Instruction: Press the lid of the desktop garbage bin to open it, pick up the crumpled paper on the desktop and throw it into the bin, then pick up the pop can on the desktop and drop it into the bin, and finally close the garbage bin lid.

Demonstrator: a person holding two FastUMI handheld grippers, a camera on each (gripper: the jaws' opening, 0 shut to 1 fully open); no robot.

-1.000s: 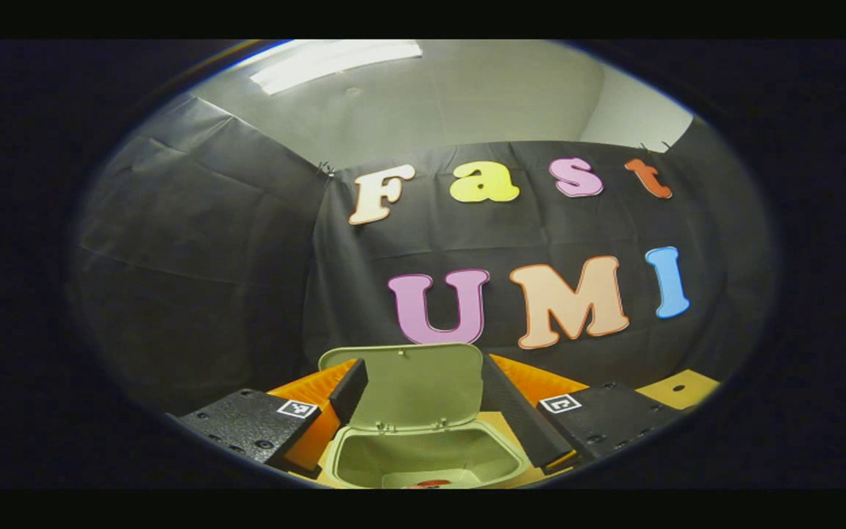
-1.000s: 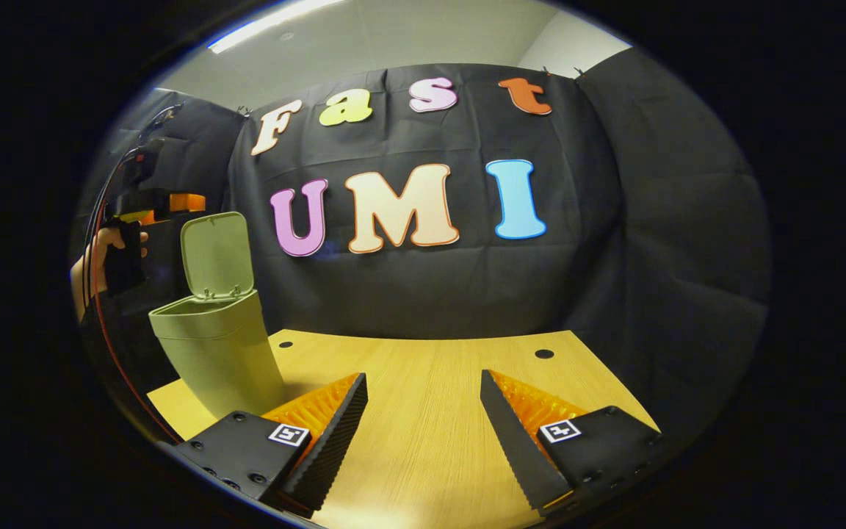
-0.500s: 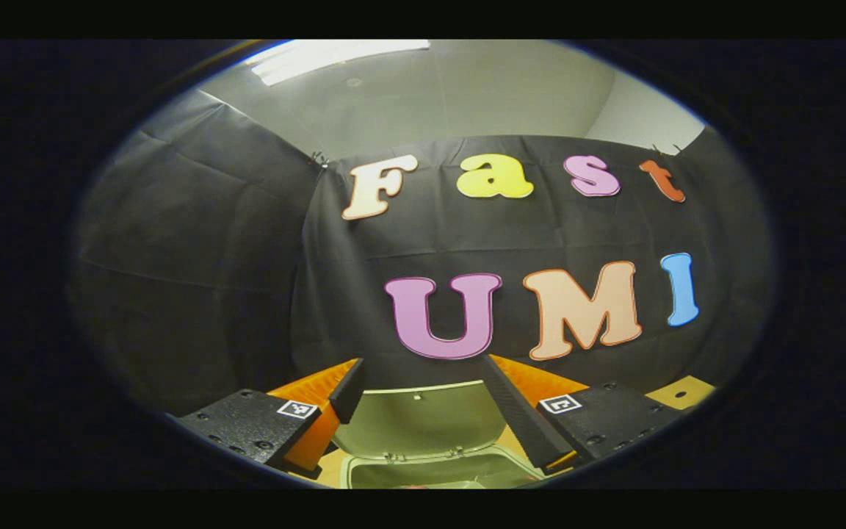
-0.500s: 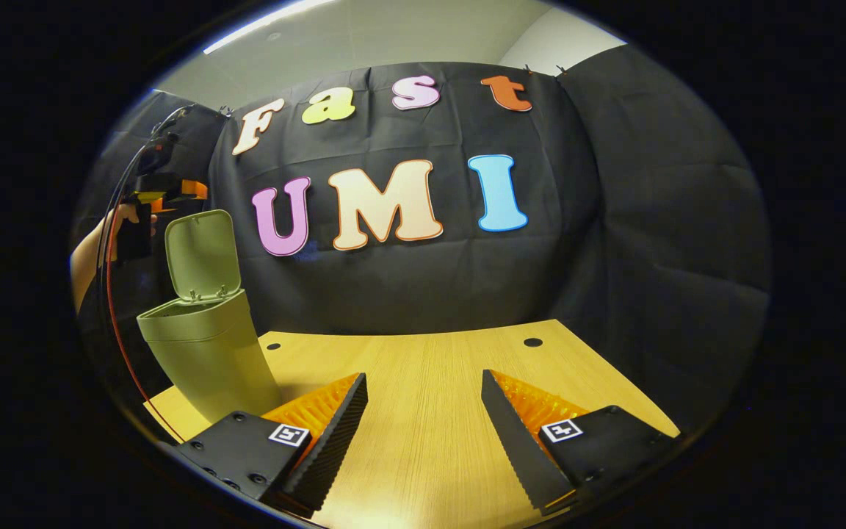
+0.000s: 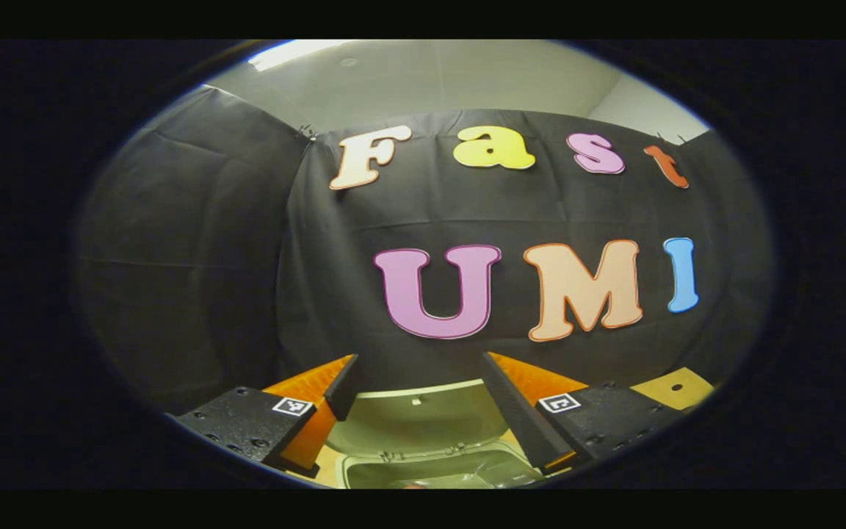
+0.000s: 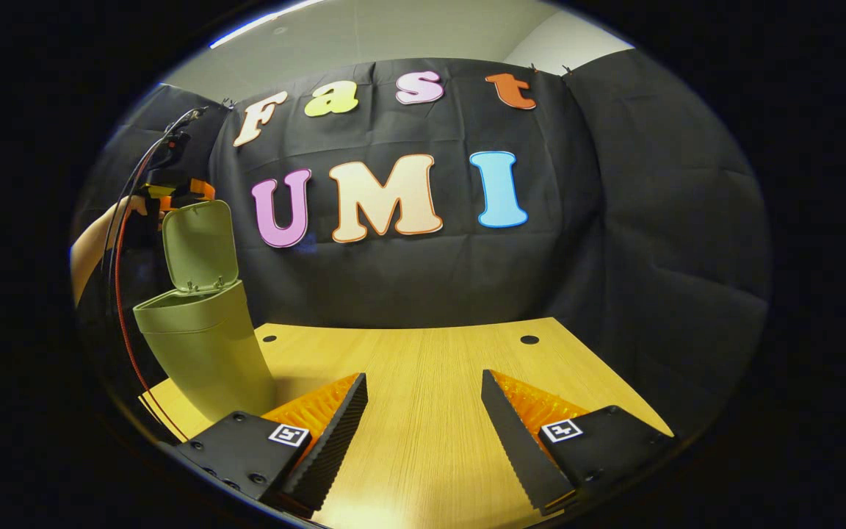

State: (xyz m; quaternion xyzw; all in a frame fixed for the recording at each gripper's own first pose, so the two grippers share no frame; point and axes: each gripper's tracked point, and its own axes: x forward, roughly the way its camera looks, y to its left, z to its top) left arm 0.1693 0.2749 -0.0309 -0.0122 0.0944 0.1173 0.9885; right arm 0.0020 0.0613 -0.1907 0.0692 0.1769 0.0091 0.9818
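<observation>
**Bin lid raised, both grippers held apart with nothing between the fingers**

The garbage bin (image 6: pixel 199 345) is taken as the landmark. In the right gripper view it is seen standing on the wooden desktop (image 6: pixel 423 367), near that surface's left edge, with its lid (image 6: pixel 199 246) hinged up at the back and leaning slightly past upright. The bin's mouth is left uncovered.

The left gripper (image 6: pixel 173 192) is seen in the right gripper view above and behind the lid's top edge, held by a hand (image 6: pixel 125 213); whether it touches the lid cannot be told. In the left gripper view the left gripper (image 5: pixel 417 375) is seen with its fingers spread wide, and nothing is gripped between them. The lid (image 5: pixel 416 422) is framed between those fingers from above, its inner face turned toward the camera, and the bin's rim (image 5: pixel 430 464) is seen just below it. Something pale and a small red patch are glimpsed inside the bin, too little to be identified.

The right gripper (image 6: pixel 423 397) is held well to the right of the bin, low over the bare desktop. Its fingers are spread apart, and only wood grain is seen between them.
</observation>
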